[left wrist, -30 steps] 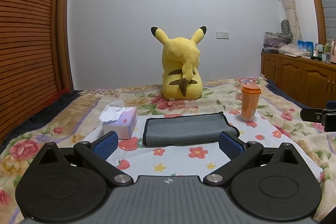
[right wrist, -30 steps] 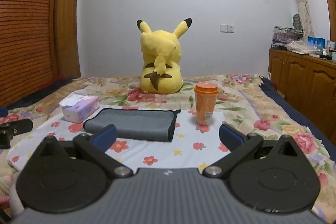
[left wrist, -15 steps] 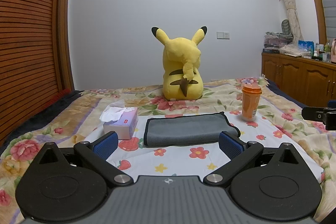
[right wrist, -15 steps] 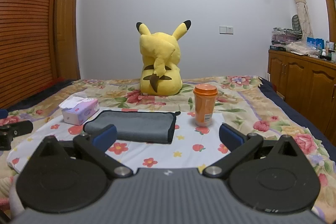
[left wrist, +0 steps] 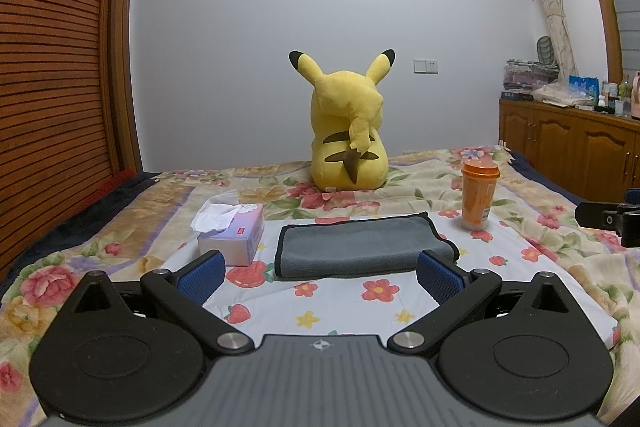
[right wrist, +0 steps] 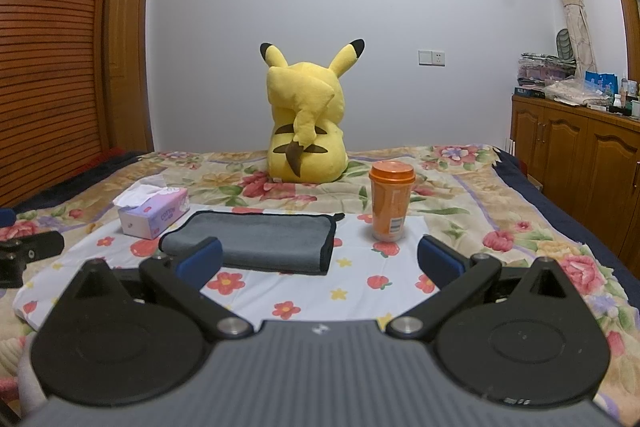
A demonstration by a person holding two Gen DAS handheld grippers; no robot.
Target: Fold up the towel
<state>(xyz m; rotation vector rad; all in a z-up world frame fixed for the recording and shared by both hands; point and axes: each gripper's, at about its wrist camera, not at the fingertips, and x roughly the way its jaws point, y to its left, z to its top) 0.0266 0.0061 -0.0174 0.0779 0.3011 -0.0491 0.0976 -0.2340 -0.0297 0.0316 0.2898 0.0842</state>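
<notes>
A grey towel point(left wrist: 352, 245) with a dark edge lies folded on a white flower-print cloth point(left wrist: 400, 307) on the bed; it also shows in the right wrist view point(right wrist: 260, 243). My left gripper point(left wrist: 320, 273) is open and empty, held just short of the towel's near edge. My right gripper point(right wrist: 318, 261) is open and empty, held back from the towel's right end. Each gripper shows at the edge of the other's view: the right one point(left wrist: 608, 221) and the left one point(right wrist: 24, 253).
A yellow Pikachu plush point(left wrist: 348, 139) sits behind the towel. A tissue box point(left wrist: 234, 233) stands left of it and an orange lidded cup point(left wrist: 478, 195) right of it. A wooden slatted wall point(left wrist: 52, 67) is at the left, wooden cabinets point(right wrist: 576, 155) at the right.
Both grippers have risen slightly and drawn back a little, so the scene sits a touch lower in view. The towel has not moved and the jaws stay open.
</notes>
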